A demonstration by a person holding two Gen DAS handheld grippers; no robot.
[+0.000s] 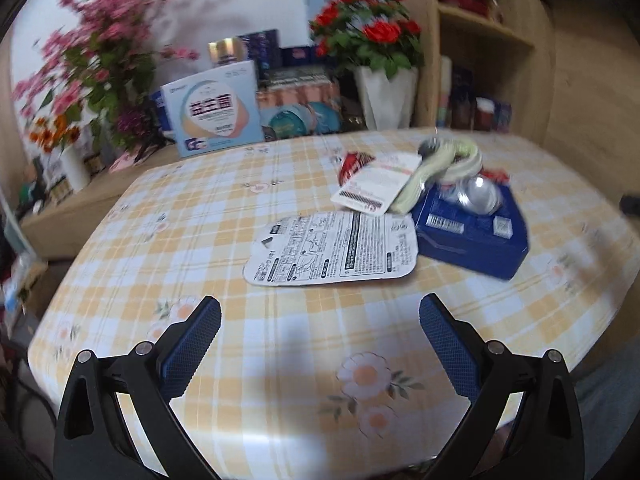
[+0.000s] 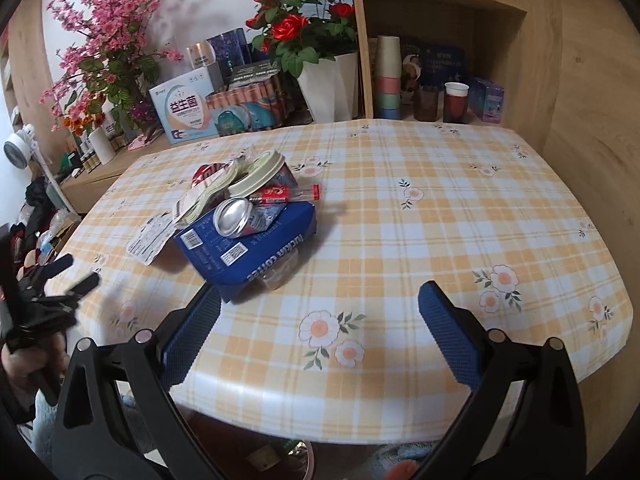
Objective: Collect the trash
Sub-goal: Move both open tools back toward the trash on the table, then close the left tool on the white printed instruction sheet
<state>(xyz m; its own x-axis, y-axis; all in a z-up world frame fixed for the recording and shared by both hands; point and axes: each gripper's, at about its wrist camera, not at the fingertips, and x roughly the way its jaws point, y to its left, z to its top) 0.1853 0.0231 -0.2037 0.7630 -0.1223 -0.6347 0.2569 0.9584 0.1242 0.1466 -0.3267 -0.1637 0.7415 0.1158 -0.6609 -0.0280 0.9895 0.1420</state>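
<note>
The surface (image 2: 460,208), covered in a yellow-checked flowered cloth, fills both views, and all the trash sits in one loose heap on it, ahead of the left gripper (image 1: 320,344) and ahead and to the left of the right gripper (image 2: 319,334). Largest in the heap is the blue coffee box (image 2: 256,252), lying tilted with a corner just past the right gripper's left finger. A round tin (image 2: 266,178) rests behind it with pale green-white wrapping spilling from its rim, and the printed card sheet (image 1: 334,250) lies flat straight ahead of the left jaws, clear of them. On top of the box lies a crushed silver can (image 2: 236,218) with its base turned towards the camera, and behind that a small red wrapper (image 2: 274,196). Both pairs of jaws stand wide apart, holding nothing and touching nothing; the left view is slightly blurred. The step in hand looks like the first approach to the heap. To do it well, I judge it best to take the loose top pieces first, the can especially, since it would likely roll if the box were lifted, and to catch the flat sheet by an edge, because thin card gives little to pinch.
</note>
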